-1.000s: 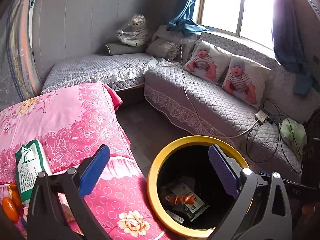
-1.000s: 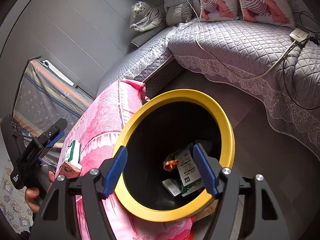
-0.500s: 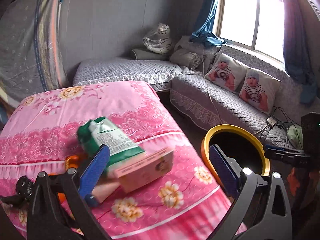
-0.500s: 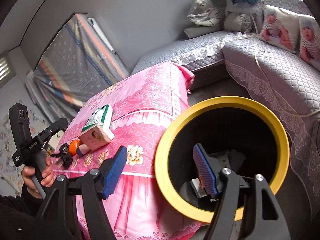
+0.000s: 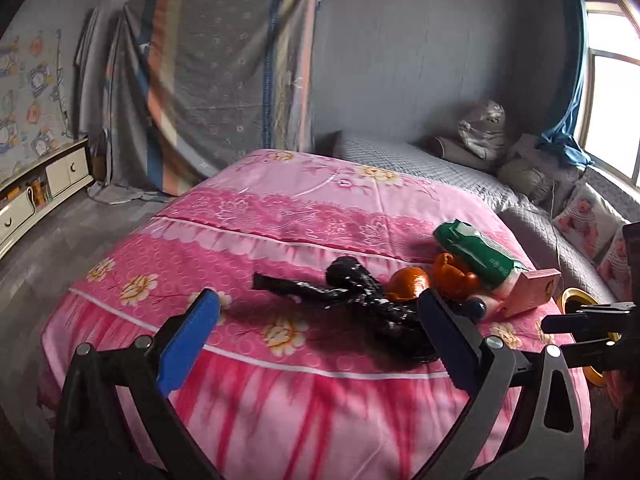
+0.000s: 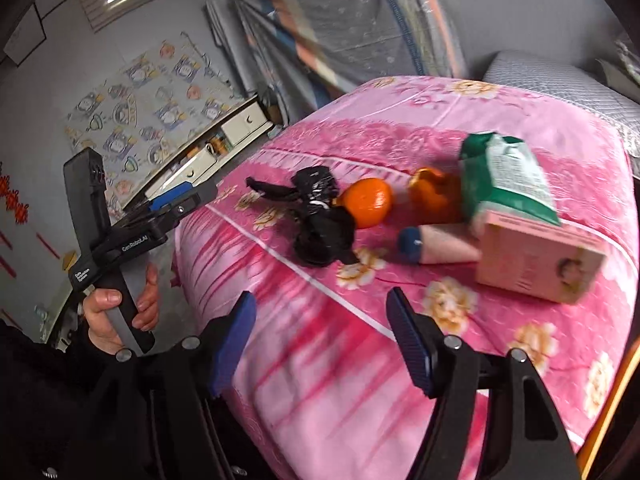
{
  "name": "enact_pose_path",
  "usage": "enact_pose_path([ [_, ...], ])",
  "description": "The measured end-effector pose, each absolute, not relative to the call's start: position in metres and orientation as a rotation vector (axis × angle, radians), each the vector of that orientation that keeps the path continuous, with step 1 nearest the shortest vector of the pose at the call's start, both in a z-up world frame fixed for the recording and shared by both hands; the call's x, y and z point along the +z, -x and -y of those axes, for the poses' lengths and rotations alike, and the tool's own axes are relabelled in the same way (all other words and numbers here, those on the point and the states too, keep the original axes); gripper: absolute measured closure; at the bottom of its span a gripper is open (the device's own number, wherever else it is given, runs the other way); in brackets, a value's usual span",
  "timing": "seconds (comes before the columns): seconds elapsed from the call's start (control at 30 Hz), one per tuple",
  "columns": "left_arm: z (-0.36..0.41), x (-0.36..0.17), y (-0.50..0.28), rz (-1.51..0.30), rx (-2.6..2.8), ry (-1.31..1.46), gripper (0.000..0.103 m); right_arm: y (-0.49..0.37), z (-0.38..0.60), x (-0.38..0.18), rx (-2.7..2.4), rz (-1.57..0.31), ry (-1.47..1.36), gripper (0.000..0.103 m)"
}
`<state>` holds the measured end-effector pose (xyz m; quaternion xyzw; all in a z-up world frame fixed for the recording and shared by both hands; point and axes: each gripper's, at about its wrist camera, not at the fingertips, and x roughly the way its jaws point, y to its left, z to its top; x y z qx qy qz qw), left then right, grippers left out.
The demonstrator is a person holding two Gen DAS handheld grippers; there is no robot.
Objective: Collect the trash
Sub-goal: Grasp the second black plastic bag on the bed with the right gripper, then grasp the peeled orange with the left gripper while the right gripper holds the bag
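Observation:
Trash lies on the pink flowered bedspread (image 5: 280,216): a crumpled black plastic bag (image 5: 360,296), an orange (image 5: 408,282), orange peel (image 5: 452,270), a green packet (image 5: 476,252), a pink box (image 5: 528,292) and a pink tube with a blue cap (image 6: 432,244). My left gripper (image 5: 316,336) hangs open over the bed's near edge, just short of the black bag (image 6: 320,216). Nothing is between the fingers of my right gripper (image 6: 322,340), which is open and short of the orange (image 6: 368,202) and the box (image 6: 536,260). The left gripper (image 6: 188,196) shows at the left, held by a hand (image 6: 116,308).
The yellow rim of the bin (image 5: 576,296) peeks out past the bed's right corner. A white drawer cabinet (image 5: 40,184) stands by the left wall, a hanging cloth (image 5: 224,80) behind the bed, a grey quilted sofa (image 5: 440,168) and a window at the right.
Both views have swung from the yellow bin to the bed, so the trash pile now lies ahead of both grippers. Both stay open and empty.

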<state>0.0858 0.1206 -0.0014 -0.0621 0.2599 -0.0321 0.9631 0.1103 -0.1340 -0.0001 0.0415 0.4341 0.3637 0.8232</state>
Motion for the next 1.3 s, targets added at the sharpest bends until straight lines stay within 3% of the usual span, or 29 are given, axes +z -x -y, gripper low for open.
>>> enact_pose_path([
  [0.47,-0.192,-0.023,-0.076,-0.507,-0.033,0.263,0.008,-0.177,0.055,-0.04,0.532,-1.095,0.057,0.039],
  [0.53,-0.195,-0.025,-0.075,-0.506,-0.023,0.262,0.008,-0.179,0.05,-0.043,0.527,-1.114,0.074,0.051],
  [0.83,-0.203,-0.026,-0.072,-0.513,-0.005,0.265,0.008,-0.179,0.051,-0.038,0.57,-1.155,0.034,0.085],
  [1.03,-0.185,-0.021,-0.074,-0.528,-0.03,0.208,0.008,-0.171,0.085,-0.005,0.632,-1.082,-0.094,0.089],
  [1.3,-0.136,-0.021,-0.098,-0.626,-0.144,0.088,0.008,-0.144,0.207,0.076,0.53,-0.789,-0.343,0.089],
])
